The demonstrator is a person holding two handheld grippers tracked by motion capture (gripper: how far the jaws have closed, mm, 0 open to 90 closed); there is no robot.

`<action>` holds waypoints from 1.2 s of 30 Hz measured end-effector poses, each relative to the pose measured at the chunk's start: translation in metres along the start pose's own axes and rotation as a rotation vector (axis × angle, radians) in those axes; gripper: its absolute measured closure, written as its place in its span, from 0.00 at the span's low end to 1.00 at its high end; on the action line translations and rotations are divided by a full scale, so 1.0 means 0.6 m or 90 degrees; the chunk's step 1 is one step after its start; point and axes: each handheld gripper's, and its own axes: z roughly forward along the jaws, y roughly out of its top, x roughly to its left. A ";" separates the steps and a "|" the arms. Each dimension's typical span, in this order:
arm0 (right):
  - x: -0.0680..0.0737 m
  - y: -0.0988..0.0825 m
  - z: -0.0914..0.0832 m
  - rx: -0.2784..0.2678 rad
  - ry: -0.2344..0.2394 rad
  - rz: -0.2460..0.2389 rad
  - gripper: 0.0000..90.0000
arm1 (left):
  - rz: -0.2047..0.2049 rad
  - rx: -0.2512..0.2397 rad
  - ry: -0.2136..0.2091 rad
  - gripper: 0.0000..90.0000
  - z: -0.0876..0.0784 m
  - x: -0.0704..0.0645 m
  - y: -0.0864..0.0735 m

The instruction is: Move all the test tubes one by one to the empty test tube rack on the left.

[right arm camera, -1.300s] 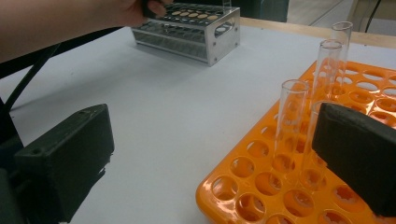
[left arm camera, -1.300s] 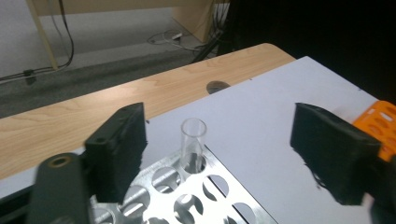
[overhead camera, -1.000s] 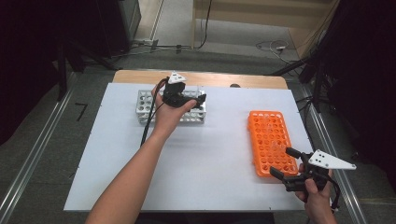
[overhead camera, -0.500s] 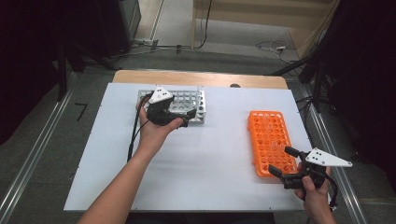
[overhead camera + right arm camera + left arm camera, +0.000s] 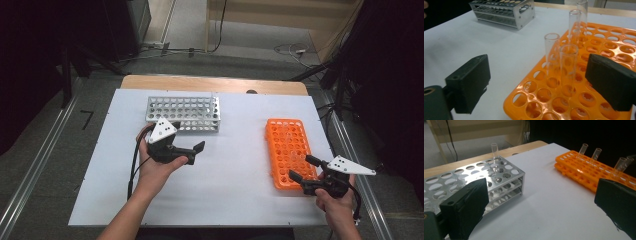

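Left gripper (image 5: 196, 153) has pulled back from the metal rack (image 5: 184, 114) toward the near side of the counter (image 5: 235, 165); earlier it sat right over the rack, now it hangs just in front of it, jaws spread wide, nothing between them. One clear tube (image 5: 494, 153) stands upright in the rack's corner hole. Right gripper (image 5: 303, 168) sits at the near end of the orange rack (image 5: 289, 150), about where it was. Its jaws have just been closing a little but are not clamped on anything: the nearest tube (image 5: 568, 70) stands upright in the gap between them, pads clear of the glass. Second tube (image 5: 551, 56) is just beside it, two more stand further along the orange rack.
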 end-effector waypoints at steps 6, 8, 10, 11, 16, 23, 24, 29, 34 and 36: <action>-0.013 -0.003 0.003 0.009 -0.019 0.018 0.28 | 0.007 -0.005 -0.008 0.00 -0.021 -0.022 -0.015; -0.019 -0.006 0.004 0.018 -0.027 0.023 0.33 | 0.003 -0.006 -0.008 0.00 -0.027 -0.025 -0.021; -0.028 -0.009 0.008 0.026 -0.030 0.025 0.43 | -0.003 -0.006 -0.009 0.00 -0.032 -0.025 -0.029; -0.028 -0.009 0.008 0.026 -0.030 0.025 0.43 | -0.006 -0.008 -0.008 0.00 -0.034 -0.025 -0.034; -0.037 -0.016 0.016 0.039 -0.035 0.022 0.60 | -0.032 -0.011 -0.006 0.00 -0.047 -0.015 -0.055; -0.038 -0.025 0.028 0.054 -0.041 0.006 0.71 | -0.045 -0.010 0.001 0.00 -0.058 -0.007 -0.068; -0.038 -0.025 0.028 0.054 -0.041 0.006 0.71 | -0.047 -0.009 0.001 0.00 -0.059 -0.006 -0.070; -0.035 -0.030 0.031 0.059 -0.057 -0.013 0.77 | -0.051 -0.010 0.001 0.00 -0.059 -0.005 -0.072; -0.037 -0.029 0.026 0.052 -0.074 -0.007 0.82 | -0.051 -0.013 0.001 0.00 -0.059 -0.007 -0.071; -0.037 -0.026 0.022 0.046 -0.072 -0.005 0.82 | -0.050 -0.013 0.001 0.00 -0.060 -0.007 -0.070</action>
